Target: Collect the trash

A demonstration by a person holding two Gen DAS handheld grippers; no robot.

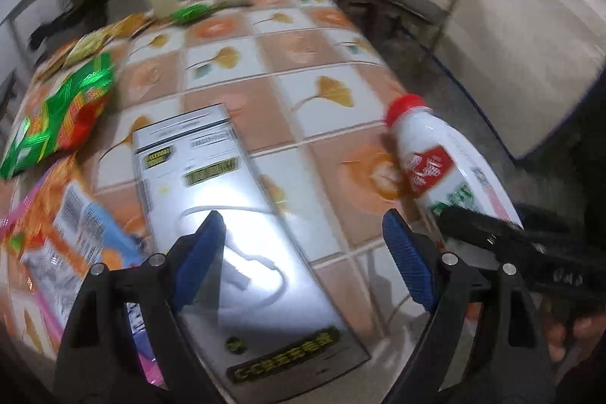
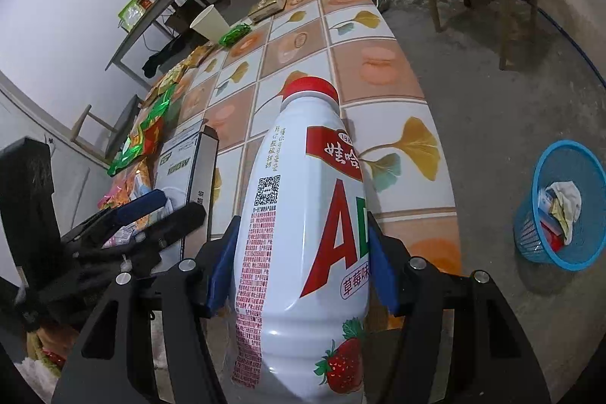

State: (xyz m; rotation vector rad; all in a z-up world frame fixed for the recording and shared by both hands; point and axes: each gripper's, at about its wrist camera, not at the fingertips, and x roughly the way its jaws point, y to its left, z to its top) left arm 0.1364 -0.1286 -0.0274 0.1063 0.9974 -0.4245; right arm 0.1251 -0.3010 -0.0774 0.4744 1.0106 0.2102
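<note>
The right tool (image 2: 299,252) pinches the white bottle (image 2: 303,233) above the table (image 2: 378,70) while the left tool (image 1: 303,245) hangs spread; the smooth bottle could slip before reaching the blue basket (image 2: 560,207).

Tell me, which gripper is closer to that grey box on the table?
Left. The left gripper hovers open right over the grey box; the right gripper, holding the yogurt bottle, sits off beside it.

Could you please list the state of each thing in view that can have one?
White plastic drink bottle with red cap: capped, clamped in right gripper.
Left gripper: open, over silver flat box.
Silver flat box: closed, lying flat.
Blue mesh waste basket: upright, partly filled.
White paper cup: upright.
</note>
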